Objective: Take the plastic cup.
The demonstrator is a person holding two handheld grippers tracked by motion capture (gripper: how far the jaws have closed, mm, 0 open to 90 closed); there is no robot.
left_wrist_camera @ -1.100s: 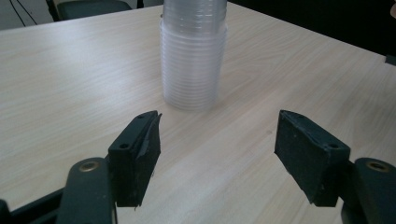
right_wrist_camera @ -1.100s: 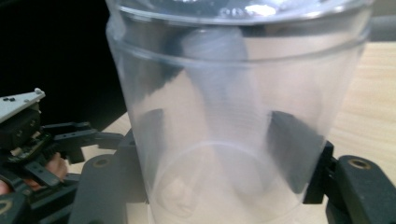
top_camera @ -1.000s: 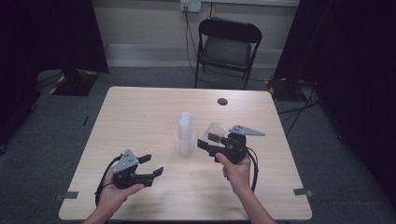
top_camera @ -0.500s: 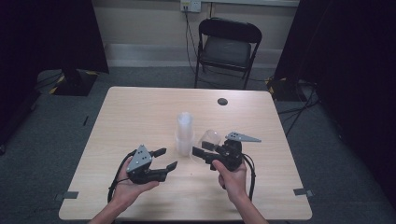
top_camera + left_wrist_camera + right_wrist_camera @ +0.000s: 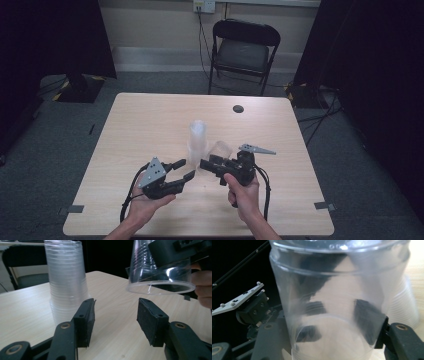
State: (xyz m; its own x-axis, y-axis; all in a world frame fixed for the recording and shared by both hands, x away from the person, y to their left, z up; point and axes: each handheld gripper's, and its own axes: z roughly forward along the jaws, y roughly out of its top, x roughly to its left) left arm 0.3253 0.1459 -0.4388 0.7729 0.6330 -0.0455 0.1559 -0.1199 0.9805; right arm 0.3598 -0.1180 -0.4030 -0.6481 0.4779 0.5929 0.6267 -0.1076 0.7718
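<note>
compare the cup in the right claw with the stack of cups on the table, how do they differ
The single cup is held off the table, tilted, by the right claw; the stack of cups stands upright on the table, untouched. The single cup looks see-through; the stack looks cloudier, with many nested rims. Both are clear plastic.

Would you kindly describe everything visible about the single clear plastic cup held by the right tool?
The single clear plastic cup is see-through, faintly ribbed, with a thicker rolled rim. The right tool holds it clear of the light wooden table, tipped so its open mouth faces down toward the left tool, whose jaws stand apart below without touching it. One black pad presses inside the wall, one outside. The stack of clear plastic cups stands just beside it.
</note>
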